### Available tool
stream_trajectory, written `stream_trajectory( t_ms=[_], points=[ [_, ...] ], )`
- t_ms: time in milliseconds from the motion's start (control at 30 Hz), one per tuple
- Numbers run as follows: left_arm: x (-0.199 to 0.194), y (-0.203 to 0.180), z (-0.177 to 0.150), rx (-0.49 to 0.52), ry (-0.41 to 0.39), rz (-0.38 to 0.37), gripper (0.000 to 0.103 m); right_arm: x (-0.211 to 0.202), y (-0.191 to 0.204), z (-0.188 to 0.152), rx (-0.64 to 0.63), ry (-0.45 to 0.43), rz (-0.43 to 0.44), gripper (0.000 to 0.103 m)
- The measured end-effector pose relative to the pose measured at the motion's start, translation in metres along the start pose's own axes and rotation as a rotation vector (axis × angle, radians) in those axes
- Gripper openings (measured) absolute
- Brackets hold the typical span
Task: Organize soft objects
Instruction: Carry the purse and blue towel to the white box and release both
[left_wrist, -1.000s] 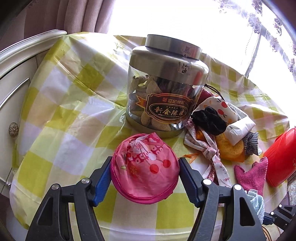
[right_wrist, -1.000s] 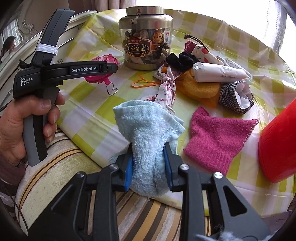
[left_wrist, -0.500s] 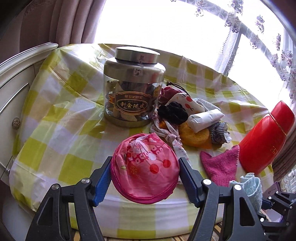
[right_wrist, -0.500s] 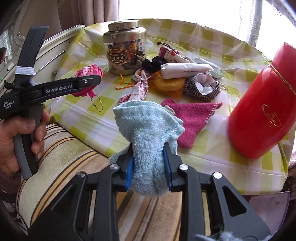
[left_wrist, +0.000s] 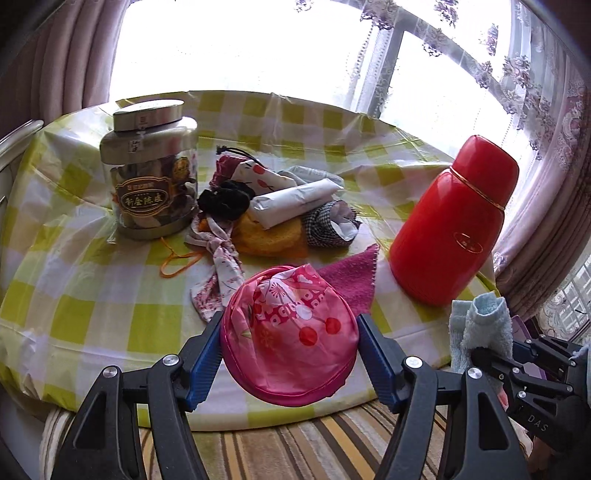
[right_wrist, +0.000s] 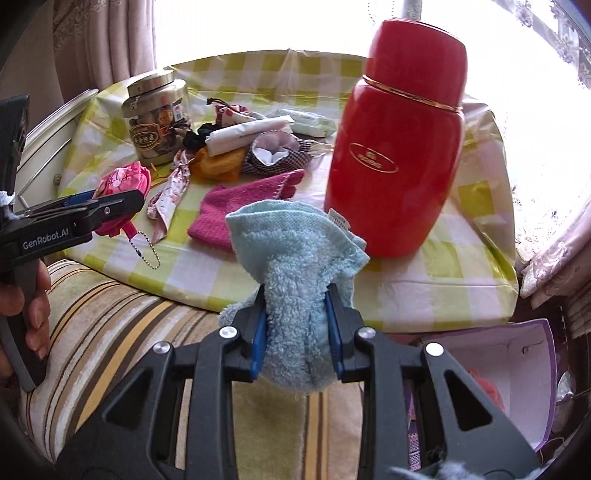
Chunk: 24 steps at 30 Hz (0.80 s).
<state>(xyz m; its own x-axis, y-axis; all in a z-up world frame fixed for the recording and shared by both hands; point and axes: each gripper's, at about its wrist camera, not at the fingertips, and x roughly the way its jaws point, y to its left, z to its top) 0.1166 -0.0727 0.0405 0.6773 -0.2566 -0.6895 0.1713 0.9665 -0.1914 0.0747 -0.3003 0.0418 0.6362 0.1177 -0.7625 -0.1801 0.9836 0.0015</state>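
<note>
Red flask (left_wrist: 453, 221) upright on yellow-white checked tablecloth (left_wrist: 96, 295), right side. Glass jar (left_wrist: 149, 177) with metal lid, dark label, upright at left, contents brownish. Striped cushion (right_wrist: 110, 317) below table edge. Purple box (right_wrist: 517, 350) lower right, open. Curtains (left_wrist: 55, 55) and bright window behind.

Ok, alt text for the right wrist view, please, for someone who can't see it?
The right claw grips a light blue towel over a striped cushion. Beyond it, a checked table holds a red flask, a jar and piled cloths; the left claw holds a pink pouch.
</note>
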Motion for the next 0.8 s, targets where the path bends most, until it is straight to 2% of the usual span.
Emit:
stream_trajectory(
  t_ms=[433, 800],
  points=[
    [0.004, -0.098, -0.013, 0.146, 0.051, -0.127, 0.070, -0.031, -0.100, -0.037, 0.192, -0.022, -0.104, 0.032],
    [0.008, -0.189, -0.026, 0.272, 0.104, -0.286, 0.070, -0.058, -0.182, -0.074, 0.325, -0.018, -0.228, 0.034]
  ],
)
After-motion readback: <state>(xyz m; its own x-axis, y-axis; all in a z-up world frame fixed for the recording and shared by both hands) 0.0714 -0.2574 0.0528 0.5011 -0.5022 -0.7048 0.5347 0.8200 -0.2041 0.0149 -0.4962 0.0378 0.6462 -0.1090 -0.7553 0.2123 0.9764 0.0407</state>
